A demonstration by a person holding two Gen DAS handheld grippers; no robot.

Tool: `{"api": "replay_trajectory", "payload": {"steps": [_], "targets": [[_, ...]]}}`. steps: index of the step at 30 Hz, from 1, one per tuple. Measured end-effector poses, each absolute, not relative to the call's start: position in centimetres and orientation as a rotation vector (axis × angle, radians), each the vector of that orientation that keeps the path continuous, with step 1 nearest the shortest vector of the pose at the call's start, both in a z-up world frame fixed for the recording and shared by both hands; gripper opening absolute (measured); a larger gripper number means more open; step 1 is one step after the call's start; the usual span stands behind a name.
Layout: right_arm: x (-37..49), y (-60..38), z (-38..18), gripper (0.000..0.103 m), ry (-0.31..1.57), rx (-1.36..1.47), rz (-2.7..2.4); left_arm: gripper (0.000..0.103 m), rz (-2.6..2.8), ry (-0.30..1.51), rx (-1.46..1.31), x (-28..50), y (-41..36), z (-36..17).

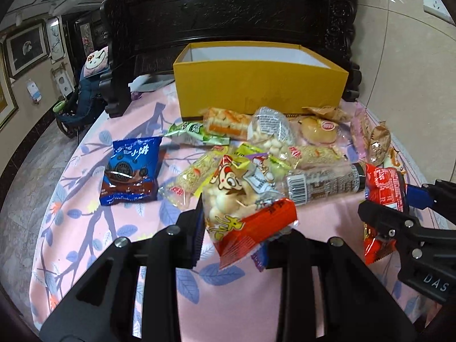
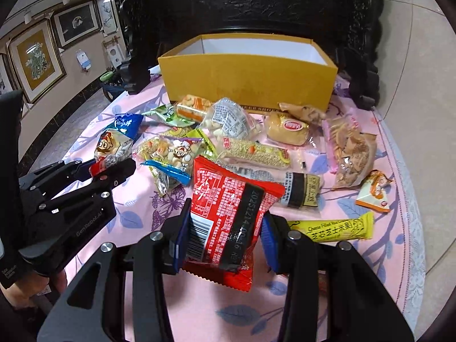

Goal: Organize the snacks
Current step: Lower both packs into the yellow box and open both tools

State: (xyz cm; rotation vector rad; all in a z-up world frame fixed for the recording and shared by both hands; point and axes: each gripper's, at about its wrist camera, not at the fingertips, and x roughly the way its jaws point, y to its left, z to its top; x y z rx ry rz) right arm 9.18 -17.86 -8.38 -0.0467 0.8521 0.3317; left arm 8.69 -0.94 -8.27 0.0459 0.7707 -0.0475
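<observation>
An open yellow box stands at the back of the pink flowered cloth. Several snack packets lie in front of it. My left gripper is shut on a clear and red cartoon puff packet, held above the cloth; it also shows in the right wrist view. My right gripper is shut on a red snack packet, lifted off the cloth; that packet shows at the right of the left wrist view.
A blue cookie packet lies left of the pile. A yellow rice-roll stick and an orange triangle packet lie to the right. A bread bun and a biscuit bag lie near the box. Dark carved furniture stands behind.
</observation>
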Motion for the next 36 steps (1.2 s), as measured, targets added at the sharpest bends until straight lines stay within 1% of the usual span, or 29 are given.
{"api": "replay_trajectory", "payload": {"steps": [10,14,18,22,26,29,33,34,35,36], "targets": [[9.8,-17.5,-8.2,0.044,0.852,-0.056,0.325,0.03,-0.054,0.768,0.044,9.5,-0.7,-7.5],[11.5,-17.4,-7.6,0.044,0.855,-0.049,0.331,0.03,-0.064,0.775,0.026,11.4,-0.5,-6.3],[15.6,-17.4,-5.1,0.044,0.828,-0.038,0.337,0.03,-0.078,0.752,-0.003,15.6,0.0,-3.1],[22.1,-17.2,-1.1,0.044,0.783,-0.047,0.3,0.03,-0.054,0.706,-0.01,21.9,0.1,1.4],[28.7,-17.3,1.8,0.044,0.78,-0.009,0.275,0.03,-0.009,0.682,0.005,27.4,-0.5,4.2],[32.4,-17.3,2.3,0.044,0.797,0.005,0.261,0.03,0.009,0.701,0.0,30.9,-0.9,4.5],[35.5,-17.2,1.8,0.045,0.816,0.001,0.242,0.031,0.016,0.718,-0.001,34.1,-1.2,3.5],[36.2,-17.3,1.6,0.046,0.816,-0.001,0.233,0.037,0.02,0.718,-0.001,34.7,-1.0,3.3],[36.7,-17.3,1.4,0.055,0.819,-0.011,0.22,0.063,0.027,0.718,0.003,35.3,-1.0,2.9],[37.3,-17.4,1.2,0.067,0.823,-0.02,0.197,0.079,0.052,0.717,0.016,35.9,-1.0,2.6]]}}
